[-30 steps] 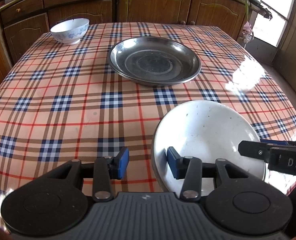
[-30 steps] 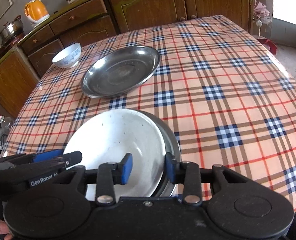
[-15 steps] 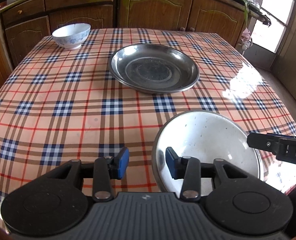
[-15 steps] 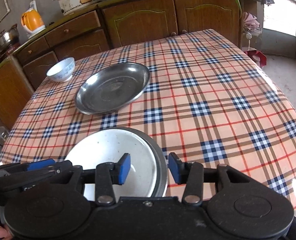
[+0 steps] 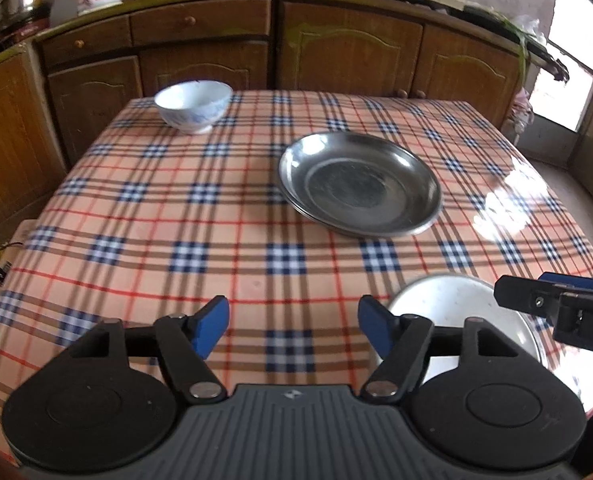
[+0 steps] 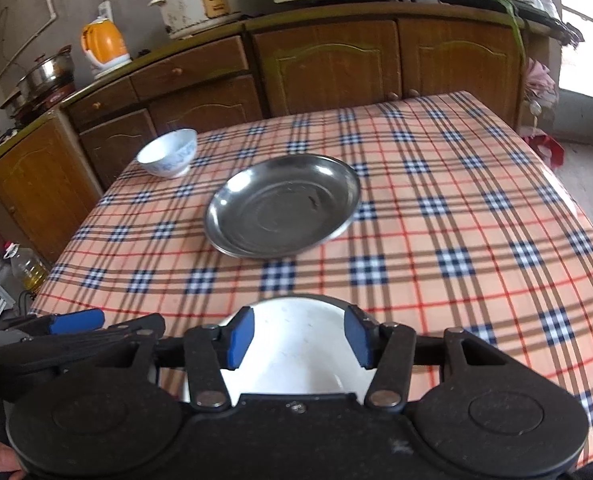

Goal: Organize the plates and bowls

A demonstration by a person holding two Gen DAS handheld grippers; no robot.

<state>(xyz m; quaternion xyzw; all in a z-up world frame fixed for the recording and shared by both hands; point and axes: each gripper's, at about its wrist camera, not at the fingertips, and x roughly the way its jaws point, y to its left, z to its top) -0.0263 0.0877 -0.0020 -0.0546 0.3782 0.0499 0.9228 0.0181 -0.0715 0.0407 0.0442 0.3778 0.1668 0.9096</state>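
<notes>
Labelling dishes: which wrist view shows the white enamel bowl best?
Right wrist: the white enamel bowl sits centred near the right gripper, its far rim and inside visible. Left wrist shows only part of it, low right, behind gripper parts.

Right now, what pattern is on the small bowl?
White bowl, blue floral print; right wrist view.

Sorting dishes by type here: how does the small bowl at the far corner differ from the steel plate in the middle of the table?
The small bowl is white with a blue pattern; the steel plate is bare grey metal. The bowl is deep and narrow, on a small foot; the plate is wide and shallow. The bowl stands alone, while the plate seems to rest on another like it. Both sit upright and empty on the checked tablecloth.
</notes>
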